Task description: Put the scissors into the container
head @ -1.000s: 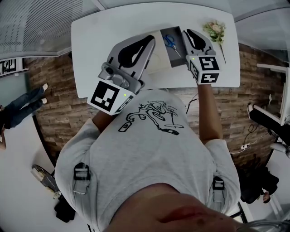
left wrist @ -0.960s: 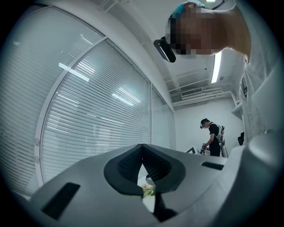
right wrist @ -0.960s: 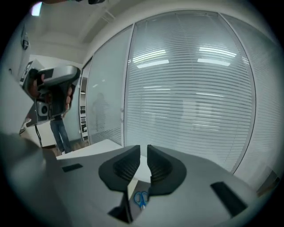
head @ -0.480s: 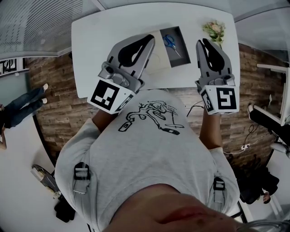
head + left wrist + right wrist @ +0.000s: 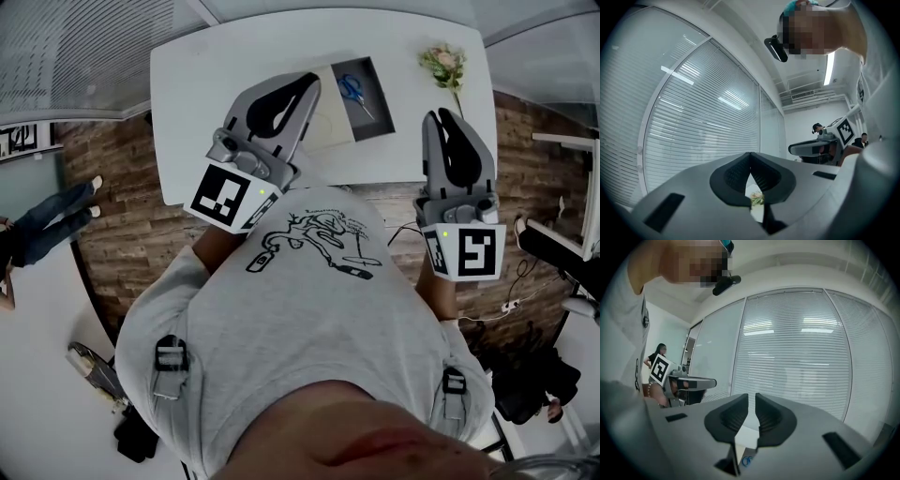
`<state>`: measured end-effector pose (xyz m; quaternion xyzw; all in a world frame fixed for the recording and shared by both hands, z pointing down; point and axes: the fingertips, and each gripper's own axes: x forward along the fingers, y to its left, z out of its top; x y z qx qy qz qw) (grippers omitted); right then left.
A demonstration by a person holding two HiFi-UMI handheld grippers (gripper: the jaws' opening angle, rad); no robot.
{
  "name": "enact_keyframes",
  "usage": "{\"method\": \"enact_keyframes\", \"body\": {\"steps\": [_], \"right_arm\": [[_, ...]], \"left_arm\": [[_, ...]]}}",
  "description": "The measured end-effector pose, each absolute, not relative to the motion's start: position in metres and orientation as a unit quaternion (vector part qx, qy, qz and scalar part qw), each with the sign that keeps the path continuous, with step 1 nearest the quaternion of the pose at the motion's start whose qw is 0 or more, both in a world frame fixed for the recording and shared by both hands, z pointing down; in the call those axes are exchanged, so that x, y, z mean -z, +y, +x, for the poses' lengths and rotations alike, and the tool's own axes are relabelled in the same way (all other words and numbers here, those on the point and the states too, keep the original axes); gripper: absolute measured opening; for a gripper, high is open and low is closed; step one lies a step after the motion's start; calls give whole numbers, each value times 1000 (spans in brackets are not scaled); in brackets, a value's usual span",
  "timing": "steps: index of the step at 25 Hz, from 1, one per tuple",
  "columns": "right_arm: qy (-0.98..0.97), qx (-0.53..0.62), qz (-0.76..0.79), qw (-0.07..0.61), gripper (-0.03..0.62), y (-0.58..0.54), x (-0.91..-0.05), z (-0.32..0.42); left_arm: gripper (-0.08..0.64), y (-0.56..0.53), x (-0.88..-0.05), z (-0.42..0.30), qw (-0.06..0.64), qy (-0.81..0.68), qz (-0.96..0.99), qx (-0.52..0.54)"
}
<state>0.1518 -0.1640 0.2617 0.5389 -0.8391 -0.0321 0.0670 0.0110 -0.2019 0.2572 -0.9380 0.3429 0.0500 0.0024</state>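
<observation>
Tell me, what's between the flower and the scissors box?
Nothing: only bare white table separates the flower from the container, seen in the head view.

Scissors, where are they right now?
In the head view, the blue-handled scissors lie inside the grey container on the white table, at upper centre, left of the flower.
</observation>
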Motion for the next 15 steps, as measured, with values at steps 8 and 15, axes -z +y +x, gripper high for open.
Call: {"method": "enact_keyframes", "body": {"steps": [8, 15], "right_arm": [[-837, 36, 543, 55, 51, -151, -255, 148], [-835, 39, 546, 55, 50, -151, -253, 150]], "left_arm": [[20, -202, -257, 11, 4, 340, -939, -51], [20, -200, -254, 12, 6, 338, -940, -51]]}}
